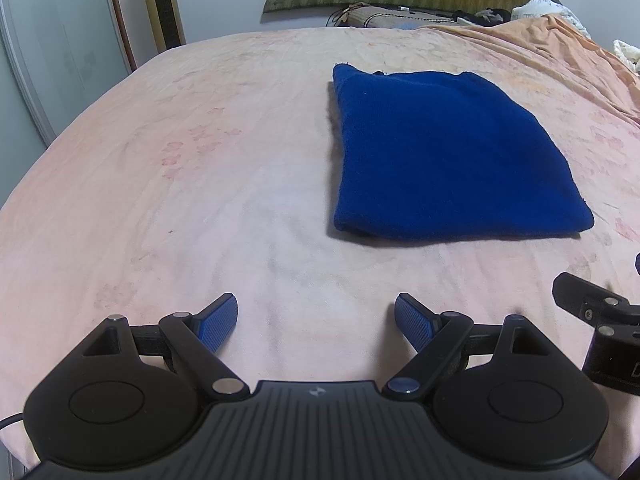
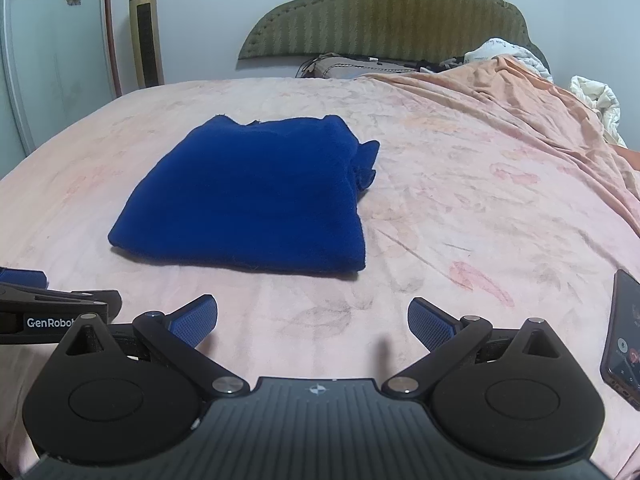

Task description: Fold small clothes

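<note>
A dark blue knitted garment (image 1: 452, 152) lies folded into a flat square on the pink bedsheet (image 1: 200, 184). In the right wrist view the same blue garment (image 2: 256, 196) sits ahead and left, with a small flap sticking out at its far right corner. My left gripper (image 1: 316, 320) hovers over bare sheet, near and left of the garment, open with nothing between its blue pads. My right gripper (image 2: 312, 322) is also open and empty, just short of the garment's near edge. The right tool's body (image 1: 600, 332) shows at the right edge of the left view.
A phone (image 2: 624, 336) lies on the sheet at the right of my right gripper. A rumpled orange blanket (image 2: 520, 92) and white bedding (image 2: 596, 100) are heaped at the far right. A padded headboard (image 2: 392, 16) with pillows stands behind, a tower fan (image 2: 146, 28) far left.
</note>
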